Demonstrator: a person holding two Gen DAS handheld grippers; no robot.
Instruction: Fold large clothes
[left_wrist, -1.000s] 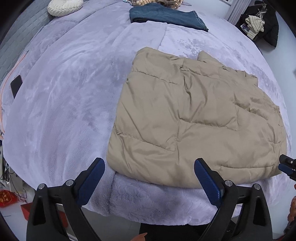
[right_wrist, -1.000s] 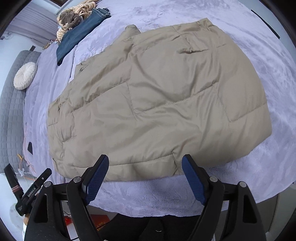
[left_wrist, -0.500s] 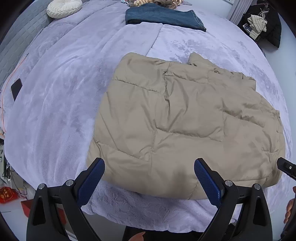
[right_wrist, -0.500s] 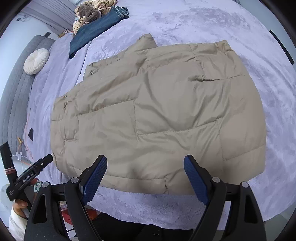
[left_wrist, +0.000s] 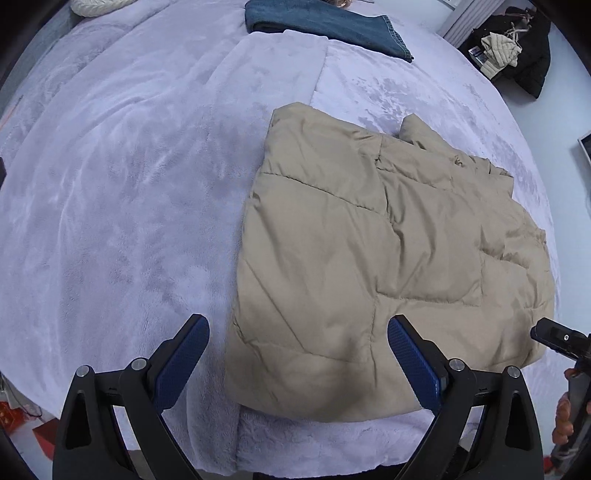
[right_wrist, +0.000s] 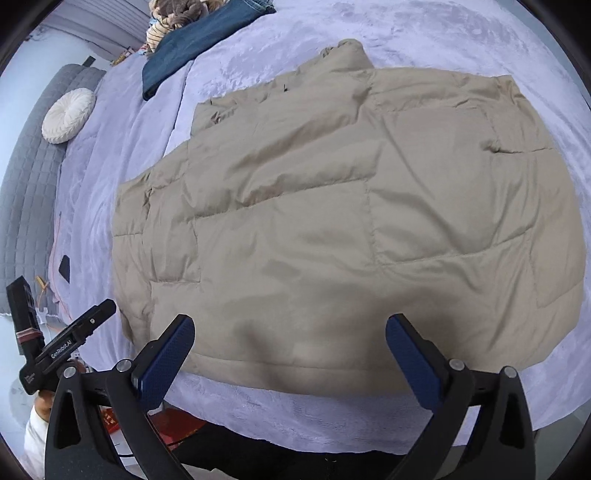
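A beige quilted puffer jacket (left_wrist: 369, 258) lies folded and flat on the lilac plush bed cover (left_wrist: 129, 184), near the bed's front edge. It fills the right wrist view (right_wrist: 332, 221). My left gripper (left_wrist: 297, 363) is open and empty, hovering over the jacket's near left corner. My right gripper (right_wrist: 290, 362) is open and empty, hovering over the jacket's near hem. Neither touches the cloth. The left gripper's body shows at the left of the right wrist view (right_wrist: 62, 350).
Folded blue jeans (left_wrist: 325, 26) lie at the far side of the bed, with a knitted bundle (right_wrist: 177, 14) beside them. A white round cushion (right_wrist: 68, 114) rests against the grey headboard (right_wrist: 26, 177). Dark clothes (left_wrist: 517, 48) are piled beyond the bed. A black phone (right_wrist: 64, 267) lies on the cover.
Both grippers have come closer to the jacket's near edge. The left view has swung left again, so the jacket sits further right. Both stay open.
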